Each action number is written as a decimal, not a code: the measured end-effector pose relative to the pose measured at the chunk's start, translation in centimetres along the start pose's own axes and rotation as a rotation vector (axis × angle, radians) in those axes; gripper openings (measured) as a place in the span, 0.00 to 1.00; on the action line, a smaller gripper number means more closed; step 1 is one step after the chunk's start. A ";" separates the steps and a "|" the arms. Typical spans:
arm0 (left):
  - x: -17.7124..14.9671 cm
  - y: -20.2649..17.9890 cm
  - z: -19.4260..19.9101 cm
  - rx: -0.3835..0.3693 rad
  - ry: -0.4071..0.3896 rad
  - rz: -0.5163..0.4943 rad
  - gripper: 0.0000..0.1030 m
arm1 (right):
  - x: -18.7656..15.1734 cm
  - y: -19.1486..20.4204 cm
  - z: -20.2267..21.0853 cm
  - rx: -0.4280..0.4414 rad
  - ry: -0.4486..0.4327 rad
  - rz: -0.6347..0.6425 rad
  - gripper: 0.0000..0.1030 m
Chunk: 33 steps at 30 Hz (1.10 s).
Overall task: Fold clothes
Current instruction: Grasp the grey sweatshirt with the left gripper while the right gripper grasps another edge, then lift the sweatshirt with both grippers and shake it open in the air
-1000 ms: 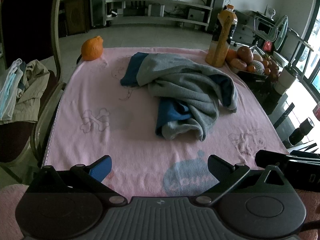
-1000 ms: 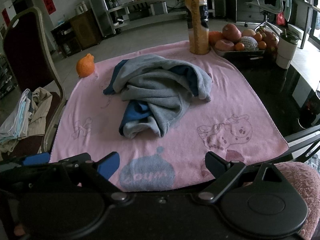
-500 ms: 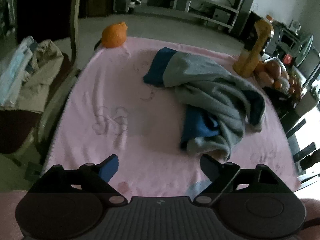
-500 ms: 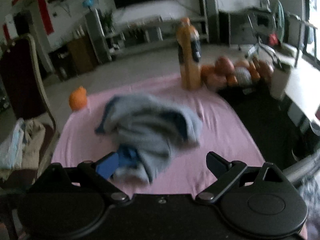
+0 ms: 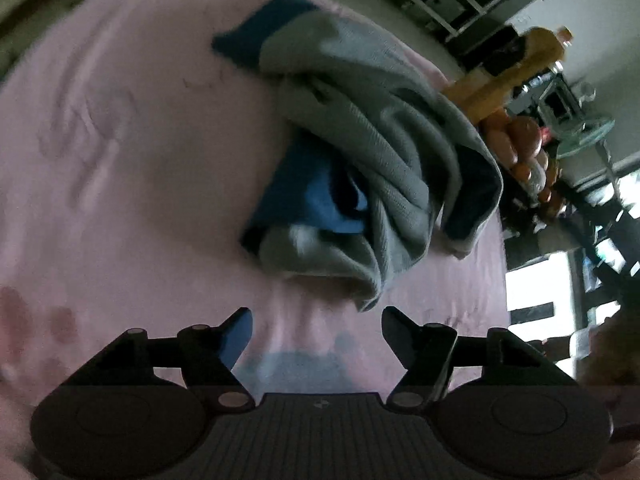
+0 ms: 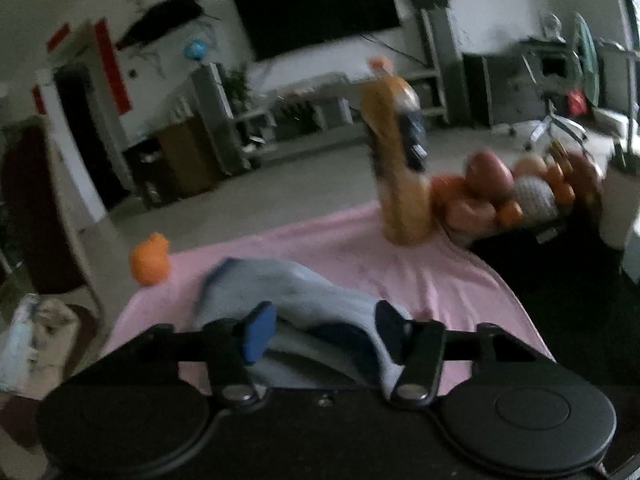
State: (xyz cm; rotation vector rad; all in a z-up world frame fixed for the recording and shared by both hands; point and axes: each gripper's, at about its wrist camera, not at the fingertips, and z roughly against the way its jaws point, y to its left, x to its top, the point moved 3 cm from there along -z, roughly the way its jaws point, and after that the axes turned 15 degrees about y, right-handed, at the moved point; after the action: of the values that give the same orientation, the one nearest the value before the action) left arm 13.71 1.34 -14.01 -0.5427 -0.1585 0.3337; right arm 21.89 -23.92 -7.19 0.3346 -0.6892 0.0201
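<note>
A crumpled grey and blue garment lies in a heap on the pink towel that covers the table. My left gripper hovers open just short of the heap's near edge, nothing between its fingers. In the right wrist view the same garment fills the space at my right gripper, which is open with its fingertips over the cloth; whether they touch it is unclear through the blur.
An orange juice bottle stands at the towel's far right corner beside a tray of fruit. An orange fruit sits at the far left corner. A chair with piled clothes stands left of the table.
Both grippers have moved forward to the garment. The left view tilted and closed in on the heap's near edge; the right gripper came down low over the cloth.
</note>
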 end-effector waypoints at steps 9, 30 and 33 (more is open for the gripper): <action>2.0 0.4 -3.1 -0.171 0.010 0.279 0.58 | -0.9 -4.1 -1.2 -0.001 0.020 -0.121 0.51; 4.4 -2.5 2.8 0.041 -0.276 0.154 0.03 | -0.4 -5.7 -3.0 -0.070 0.068 -0.147 0.53; 3.6 -3.8 7.8 0.109 -0.416 0.007 0.02 | -0.1 -6.8 -2.9 -0.045 0.079 -0.191 0.51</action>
State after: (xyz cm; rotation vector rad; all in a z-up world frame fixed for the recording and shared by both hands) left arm 16.23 3.33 -5.18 -0.3608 -0.5371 0.4575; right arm 24.47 -29.45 -11.43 0.3534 -0.5761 -0.1624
